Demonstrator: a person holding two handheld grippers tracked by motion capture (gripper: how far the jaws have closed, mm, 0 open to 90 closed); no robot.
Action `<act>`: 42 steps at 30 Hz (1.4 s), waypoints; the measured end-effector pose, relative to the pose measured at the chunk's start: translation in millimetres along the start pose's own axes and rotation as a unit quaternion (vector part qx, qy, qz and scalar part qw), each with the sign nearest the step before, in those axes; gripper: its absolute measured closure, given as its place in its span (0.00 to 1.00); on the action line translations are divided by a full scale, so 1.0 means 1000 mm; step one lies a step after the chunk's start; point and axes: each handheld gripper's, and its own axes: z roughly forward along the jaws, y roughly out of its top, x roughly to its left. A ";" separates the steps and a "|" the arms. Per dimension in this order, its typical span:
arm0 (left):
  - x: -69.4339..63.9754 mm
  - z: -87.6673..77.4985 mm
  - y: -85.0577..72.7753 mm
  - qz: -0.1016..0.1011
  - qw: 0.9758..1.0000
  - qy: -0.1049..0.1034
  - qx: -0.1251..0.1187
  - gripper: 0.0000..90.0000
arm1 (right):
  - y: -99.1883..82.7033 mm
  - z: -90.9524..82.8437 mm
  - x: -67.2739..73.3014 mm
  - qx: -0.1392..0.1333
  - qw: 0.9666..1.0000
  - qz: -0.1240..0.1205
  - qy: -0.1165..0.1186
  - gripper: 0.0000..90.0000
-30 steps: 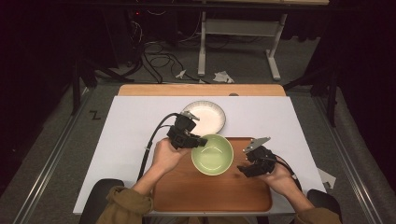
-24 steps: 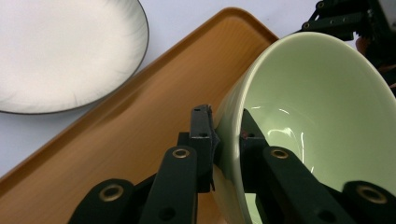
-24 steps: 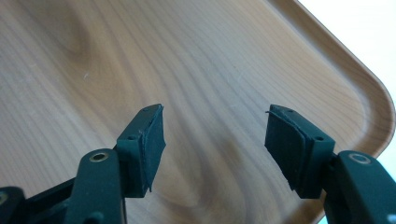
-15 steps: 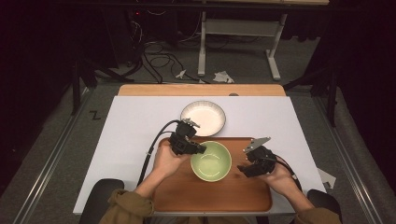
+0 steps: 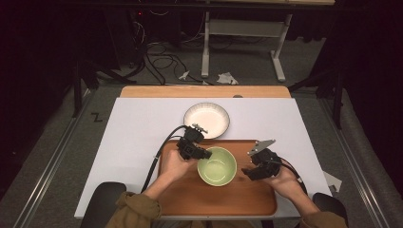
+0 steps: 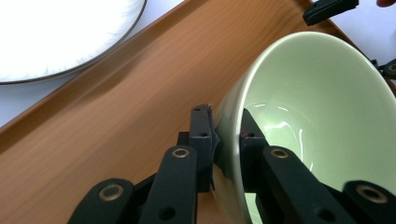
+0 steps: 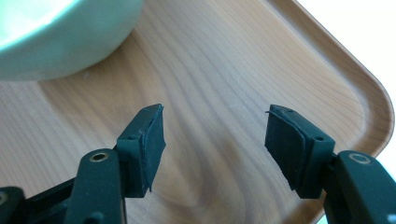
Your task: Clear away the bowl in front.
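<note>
Your table top, a white rectangular sheet [image 5: 138,137] with a strip of pale wood at its far edge, is the largest thing in front of you in the high view. On it, at the 6 o'clock side nearest your body, lies the rectangular brown wooden tray with rounded corners [image 5: 190,202]; the right gripper view shows its grain and raised lip [image 7: 373,107] close up.

Just past the tray's far edge, at about 12 o'clock from the tray's middle, sits the round white plate with a dark ribbed rim [image 5: 206,120], resting on the white sheet and not on the tray. In the left gripper view it appears at 11 o'clock [image 6: 60,37], beyond the tray lip.

The round pale-green ceramic bowl [image 5: 217,166] sits over the tray's far half, a little toward 1 o'clock from the tray's centre. In the left gripper view it looks tilted [image 6: 317,102]; whether its foot touches the wood I cannot tell.

Your left gripper [image 5: 205,155] is at 9 o'clock of the bowl, and it is clamped on the bowl's rim: in its own view [image 6: 225,140] one black jaw presses the outer wall and the other the glossy inner wall.

Your right gripper [image 5: 248,171] is near the bowl at 3 o'clock, apart from it. Its jaws stand wide apart with nothing between them [image 7: 215,140], bare tray wood beneath and the bowl's outer wall [image 7: 65,37] off at 10 o'clock.
</note>
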 end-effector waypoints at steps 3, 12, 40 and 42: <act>0.002 0.003 -0.001 -0.004 1.000 0.003 0.002 0.90 | 0.000 0.000 -0.001 0.001 1.000 -0.001 -0.001 0.42; 0.009 0.009 -0.006 -0.027 1.000 -0.003 -0.006 0.90 | 0.000 0.000 0.000 -0.002 1.000 -0.002 0.001 0.42; 0.014 0.016 -0.011 -0.027 1.000 0.008 -0.009 0.90 | 0.000 0.002 0.000 0.004 1.000 -0.005 0.002 0.42; 0.015 0.016 -0.011 -0.029 1.000 0.007 -0.008 0.90 | 0.000 0.002 0.000 0.004 1.000 -0.005 0.002 0.42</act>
